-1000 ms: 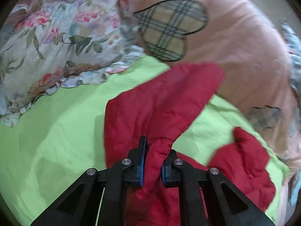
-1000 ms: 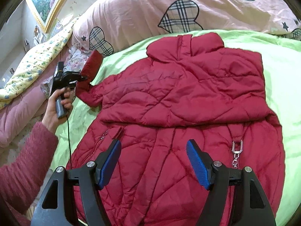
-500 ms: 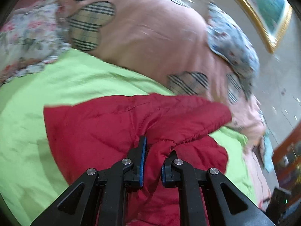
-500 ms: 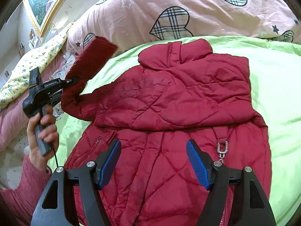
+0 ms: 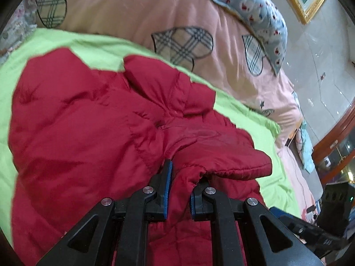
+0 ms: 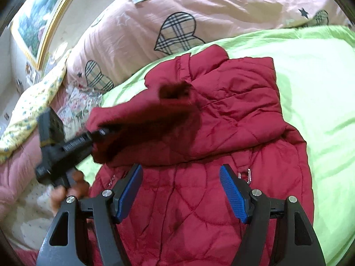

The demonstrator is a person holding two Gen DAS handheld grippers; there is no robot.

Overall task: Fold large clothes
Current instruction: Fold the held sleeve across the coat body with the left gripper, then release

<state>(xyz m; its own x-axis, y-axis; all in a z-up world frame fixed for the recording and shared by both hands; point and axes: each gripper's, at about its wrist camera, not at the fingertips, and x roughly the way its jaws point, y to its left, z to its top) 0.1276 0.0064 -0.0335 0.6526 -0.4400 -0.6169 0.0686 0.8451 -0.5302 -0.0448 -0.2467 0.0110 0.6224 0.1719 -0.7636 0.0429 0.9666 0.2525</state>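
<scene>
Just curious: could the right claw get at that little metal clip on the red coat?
Probably yes. The right claw hangs open just above the clip, nothing lies over it, and the left claw holds the sleeve off to one side.

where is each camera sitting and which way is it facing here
Left wrist: on the left gripper, looking down along its fingers, clamped on a sleeve of the red puffer jacket; the pink heart-print quilt lies beyond.
Right wrist: on the right gripper, jaws open and empty above the jacket's lower half; the person's hand with the left gripper is at left.
Shared: jacket, green sheet, quilt, gold-framed picture.
</scene>
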